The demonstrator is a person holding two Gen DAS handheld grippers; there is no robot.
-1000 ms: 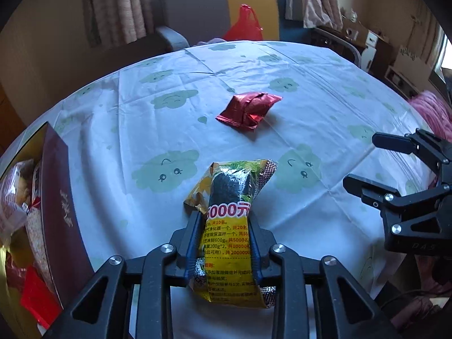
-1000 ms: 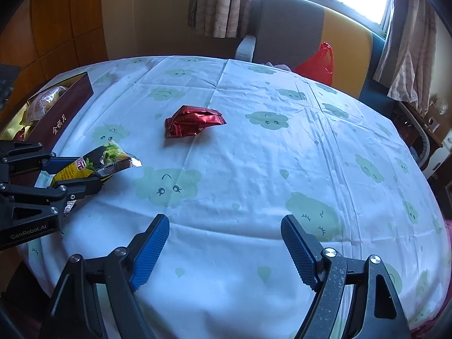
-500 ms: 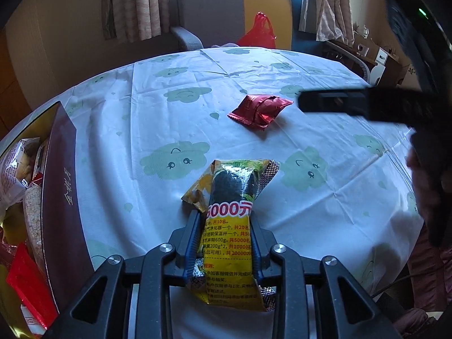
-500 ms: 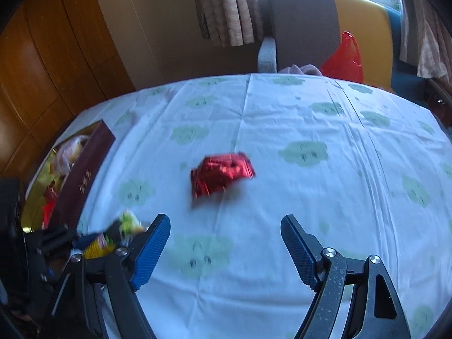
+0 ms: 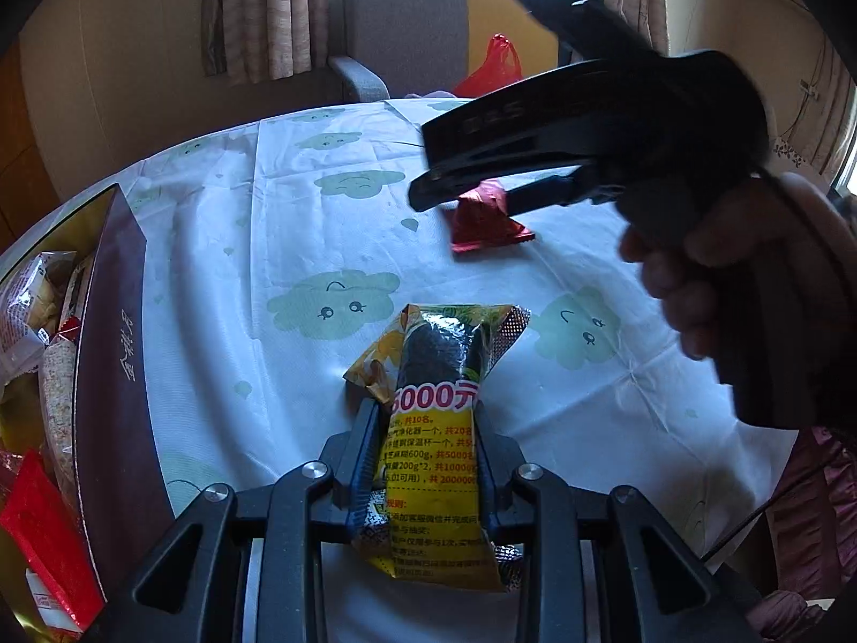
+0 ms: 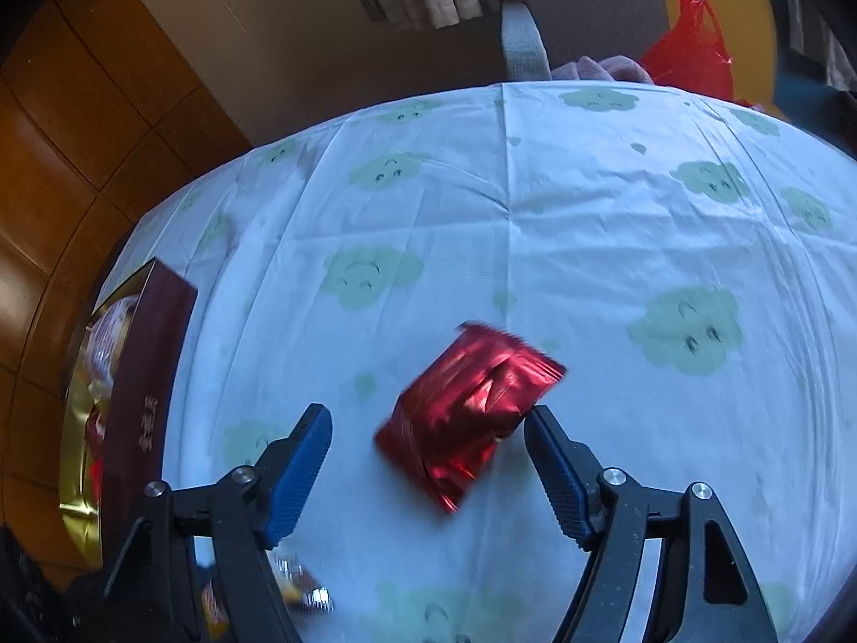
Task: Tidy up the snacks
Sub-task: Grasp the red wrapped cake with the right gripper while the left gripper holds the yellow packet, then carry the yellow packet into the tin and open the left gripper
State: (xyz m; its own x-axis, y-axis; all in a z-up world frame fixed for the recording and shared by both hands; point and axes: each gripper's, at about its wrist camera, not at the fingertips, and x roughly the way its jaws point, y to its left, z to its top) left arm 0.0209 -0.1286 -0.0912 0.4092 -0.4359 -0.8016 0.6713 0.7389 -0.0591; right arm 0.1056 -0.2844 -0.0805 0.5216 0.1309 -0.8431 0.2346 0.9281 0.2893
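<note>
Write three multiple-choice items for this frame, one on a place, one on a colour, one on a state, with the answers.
1. Where does the dark snack box stand on the table?
A. at the left edge
B. in the middle
C. on the chair

2. What colour is the foil packet lying on the cloth?
A. green
B. red
C. silver

3. What is the left claw doing?
A. standing open over bare cloth
B. gripping the yellow snack packet
C. gripping the red bag

Answers: 1 A, the box with snacks inside sits at the table's left rim in both views. 2 B, the crinkled packet shines red. 3 B, its pads press both sides of the yellow packet. The right claw is closing around the foil packet, with a gap on the left side.
</note>
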